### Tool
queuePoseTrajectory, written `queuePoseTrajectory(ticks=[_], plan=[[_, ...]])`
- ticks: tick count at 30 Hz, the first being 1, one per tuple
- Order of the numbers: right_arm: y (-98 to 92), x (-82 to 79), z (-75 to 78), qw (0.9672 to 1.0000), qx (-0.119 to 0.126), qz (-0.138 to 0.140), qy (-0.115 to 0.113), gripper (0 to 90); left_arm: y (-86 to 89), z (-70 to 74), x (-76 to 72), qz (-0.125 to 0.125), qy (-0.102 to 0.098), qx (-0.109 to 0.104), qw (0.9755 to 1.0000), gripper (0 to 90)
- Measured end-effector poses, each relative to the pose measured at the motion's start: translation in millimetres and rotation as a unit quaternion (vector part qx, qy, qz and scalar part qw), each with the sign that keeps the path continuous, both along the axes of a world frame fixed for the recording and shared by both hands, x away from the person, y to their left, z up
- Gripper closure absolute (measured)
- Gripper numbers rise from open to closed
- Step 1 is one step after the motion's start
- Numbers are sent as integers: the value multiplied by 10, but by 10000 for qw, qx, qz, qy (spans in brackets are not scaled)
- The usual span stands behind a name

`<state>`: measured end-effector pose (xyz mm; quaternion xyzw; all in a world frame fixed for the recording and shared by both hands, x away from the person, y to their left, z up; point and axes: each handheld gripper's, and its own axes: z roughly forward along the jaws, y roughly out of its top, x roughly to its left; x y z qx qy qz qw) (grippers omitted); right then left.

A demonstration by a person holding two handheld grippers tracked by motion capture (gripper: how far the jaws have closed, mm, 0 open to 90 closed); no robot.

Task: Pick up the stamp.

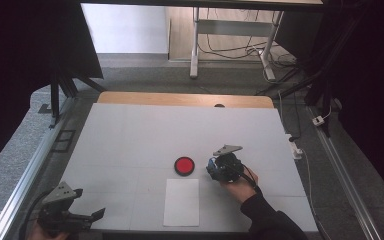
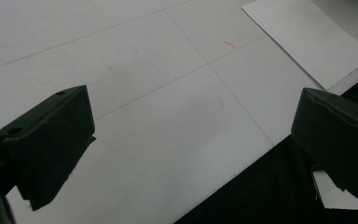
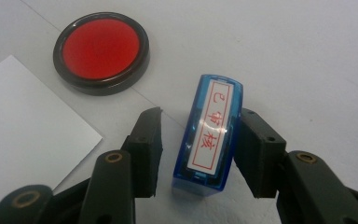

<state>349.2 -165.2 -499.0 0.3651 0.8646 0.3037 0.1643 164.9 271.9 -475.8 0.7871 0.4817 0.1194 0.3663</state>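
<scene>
Where the high view looks down on the right gripper [image 1: 215, 169], its body and the hand hide whatever sits between the jaws. The right gripper view resolves this: a blue stamp [image 3: 209, 140] with a red-lettered label stands between the jaws of the right gripper [image 3: 198, 149]. One jaw touches its side; a narrow gap remains at the other, so no full grip yet. The red ink pad [image 3: 101, 51] lies near, beyond the stamp; the white paper sheet [image 3: 23, 135] is cut off at the frame edge. Left gripper [image 2: 191, 140]: jaws wide, nothing between, over the table [image 2: 135, 93] near its edge.
</scene>
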Motion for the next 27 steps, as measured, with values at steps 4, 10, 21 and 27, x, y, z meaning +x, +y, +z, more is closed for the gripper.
queuePoseTrajectory(ticks=[4, 10, 21, 27], plan=[[-1, 1, 1, 10000, -12, -19, 21, 587, 0, 0, 0, 0, 1, 2, 10000, 0], [-5, 3, 6, 10000, -38, -71, 14, 659, -1, 0, 0, -1, 4, 2, 10000, 0], [-28, 12, 38, 10000, -17, -54, 67, 706, -1, 1, -2, -10, -4, 14, 10000, 0], [-51, 4, 78, 9998, 44, 178, 97, 706, -5, 2, -5, -7, -9, 45, 10000, 0]])
